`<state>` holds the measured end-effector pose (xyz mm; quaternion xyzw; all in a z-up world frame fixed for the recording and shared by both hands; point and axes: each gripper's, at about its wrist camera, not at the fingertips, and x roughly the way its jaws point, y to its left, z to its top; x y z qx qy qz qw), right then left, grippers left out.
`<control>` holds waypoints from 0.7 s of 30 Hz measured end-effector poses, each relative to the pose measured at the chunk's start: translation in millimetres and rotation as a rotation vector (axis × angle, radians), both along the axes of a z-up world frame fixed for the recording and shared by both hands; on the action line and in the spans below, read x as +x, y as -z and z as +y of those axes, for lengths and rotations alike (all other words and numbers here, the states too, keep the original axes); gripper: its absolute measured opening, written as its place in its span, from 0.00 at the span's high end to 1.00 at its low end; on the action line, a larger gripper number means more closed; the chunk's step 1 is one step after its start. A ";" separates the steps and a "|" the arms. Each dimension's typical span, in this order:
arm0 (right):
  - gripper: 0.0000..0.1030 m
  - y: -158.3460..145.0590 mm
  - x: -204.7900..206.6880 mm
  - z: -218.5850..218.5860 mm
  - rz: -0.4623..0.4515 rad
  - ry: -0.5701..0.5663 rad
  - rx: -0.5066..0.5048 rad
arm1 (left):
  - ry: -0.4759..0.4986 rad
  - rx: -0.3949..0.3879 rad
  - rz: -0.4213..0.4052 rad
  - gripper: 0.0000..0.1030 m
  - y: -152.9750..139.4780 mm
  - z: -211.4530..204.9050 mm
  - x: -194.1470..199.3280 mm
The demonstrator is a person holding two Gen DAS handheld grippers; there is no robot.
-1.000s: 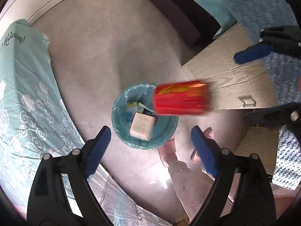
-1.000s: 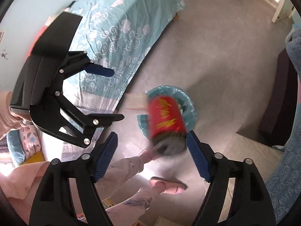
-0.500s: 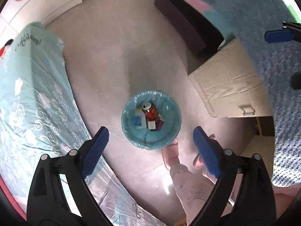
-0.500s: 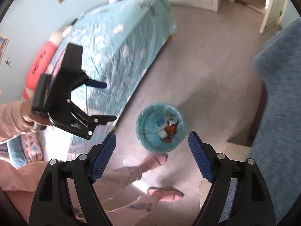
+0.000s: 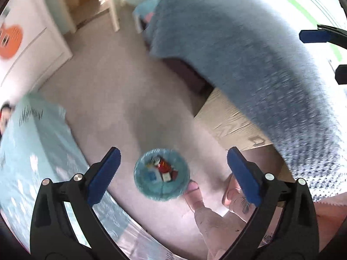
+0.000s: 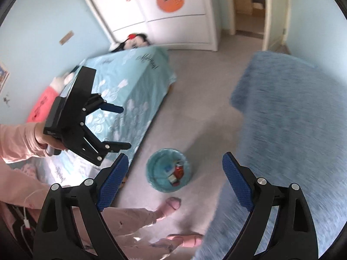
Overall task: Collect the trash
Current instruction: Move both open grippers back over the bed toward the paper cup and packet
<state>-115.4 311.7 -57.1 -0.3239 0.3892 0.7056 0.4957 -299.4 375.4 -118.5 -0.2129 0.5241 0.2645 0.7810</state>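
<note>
The left gripper (image 5: 172, 172) hung with jaws spread and empty above the lined trash bin (image 5: 161, 176), where the red can (image 5: 163, 165) lay among other scraps. The right gripper (image 6: 174, 178) was likewise released, nothing held, probably ready for more litter.

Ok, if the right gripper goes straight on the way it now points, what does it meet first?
Most likely the teal-lined trash bin on the floor, with the red can lying in it. The right gripper is open and empty, and nothing shows between its fingers and the bin, though depth is hard to judge here.
</note>
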 end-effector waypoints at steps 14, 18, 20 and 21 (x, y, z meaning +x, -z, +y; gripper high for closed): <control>0.14 -44.5 161.7 -204.6 -0.103 0.527 0.085 | 0.561 0.088 -0.083 0.06 -67.3 -121.0 214.7; 0.14 -42.9 196.0 -268.0 -0.119 0.654 0.071 | 0.699 0.089 -0.105 0.06 -76.9 -165.0 276.1; 0.14 -42.0 214.7 -300.6 -0.123 0.716 0.059 | 0.757 0.081 -0.116 0.06 -79.5 -188.0 306.9; 0.14 -40.8 221.7 -313.0 -0.126 0.739 0.055 | 0.779 0.077 -0.120 0.06 -80.6 -196.9 319.2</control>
